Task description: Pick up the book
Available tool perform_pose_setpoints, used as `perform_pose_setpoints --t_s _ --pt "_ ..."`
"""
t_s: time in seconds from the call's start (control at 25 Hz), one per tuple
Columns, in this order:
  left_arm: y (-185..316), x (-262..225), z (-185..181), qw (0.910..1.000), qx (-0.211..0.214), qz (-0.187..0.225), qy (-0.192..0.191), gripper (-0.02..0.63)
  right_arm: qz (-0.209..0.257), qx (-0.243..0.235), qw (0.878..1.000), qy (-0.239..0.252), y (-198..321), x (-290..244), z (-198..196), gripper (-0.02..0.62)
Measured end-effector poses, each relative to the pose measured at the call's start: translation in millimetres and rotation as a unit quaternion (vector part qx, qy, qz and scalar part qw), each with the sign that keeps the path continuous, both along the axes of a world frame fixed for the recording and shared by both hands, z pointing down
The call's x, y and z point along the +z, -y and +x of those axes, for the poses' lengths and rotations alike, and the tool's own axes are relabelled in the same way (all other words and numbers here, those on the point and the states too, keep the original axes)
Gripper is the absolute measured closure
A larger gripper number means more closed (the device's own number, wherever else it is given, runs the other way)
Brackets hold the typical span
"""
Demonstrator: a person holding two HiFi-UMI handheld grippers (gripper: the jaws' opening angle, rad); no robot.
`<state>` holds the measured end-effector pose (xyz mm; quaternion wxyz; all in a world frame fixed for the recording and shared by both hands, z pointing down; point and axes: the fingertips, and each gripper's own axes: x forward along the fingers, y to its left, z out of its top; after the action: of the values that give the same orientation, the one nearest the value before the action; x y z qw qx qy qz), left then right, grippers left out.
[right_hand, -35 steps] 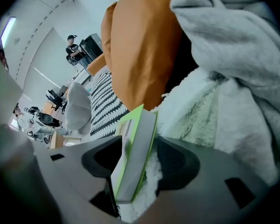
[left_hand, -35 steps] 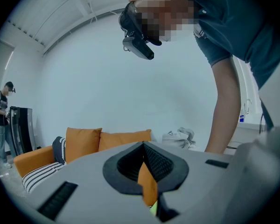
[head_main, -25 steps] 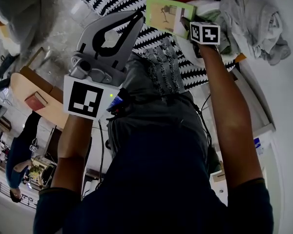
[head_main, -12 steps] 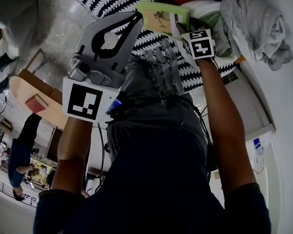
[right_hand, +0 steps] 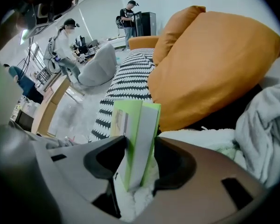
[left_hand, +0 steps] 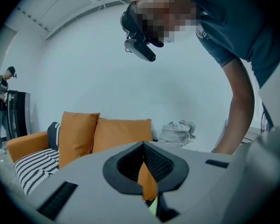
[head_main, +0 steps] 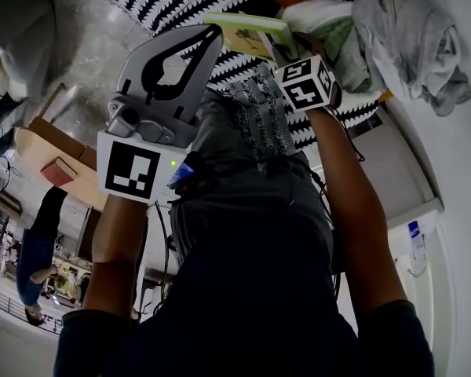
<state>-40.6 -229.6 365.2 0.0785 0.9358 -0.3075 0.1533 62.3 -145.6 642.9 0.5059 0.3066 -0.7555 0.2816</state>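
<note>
A thin green book (head_main: pixel 246 30) is clamped upright between the jaws of my right gripper (head_main: pixel 279 50), above the sofa. In the right gripper view the book (right_hand: pixel 132 125) stands on edge with its white pages facing right. The right gripper (right_hand: pixel 139 149) has just been closing, and both pads press the book's covers. My left gripper (head_main: pixel 213 31) is held up apart from the book, to its left. Its jaws (left_hand: pixel 143 144) meet at the tips with nothing between them.
The sofa carries a black-and-white striped cushion (right_hand: pixel 130 78), orange cushions (right_hand: pixel 214 64) and a white fluffy blanket (right_hand: pixel 200 140). Crumpled grey clothing (head_main: pixel 408 34) lies at the right. A grey beanbag (right_hand: pixel 99 64) and people (right_hand: pixel 65 43) are farther off on the floor.
My right gripper has rolled and risen, shifting left in the head view. The book has gone from lying flat to standing on edge in its jaws. The left gripper has hardly moved.
</note>
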Motion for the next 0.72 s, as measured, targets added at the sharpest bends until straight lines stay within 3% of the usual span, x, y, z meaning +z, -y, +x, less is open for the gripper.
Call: perform_pose_setpoints --t_s 0.72 --pt "-4.5 3.4 -2.0 0.9999 -0.010 0.000 -0.003 0.603 -0.054 0.018 0.994 0.090 4.3 -1.7 -22.1 0.420"
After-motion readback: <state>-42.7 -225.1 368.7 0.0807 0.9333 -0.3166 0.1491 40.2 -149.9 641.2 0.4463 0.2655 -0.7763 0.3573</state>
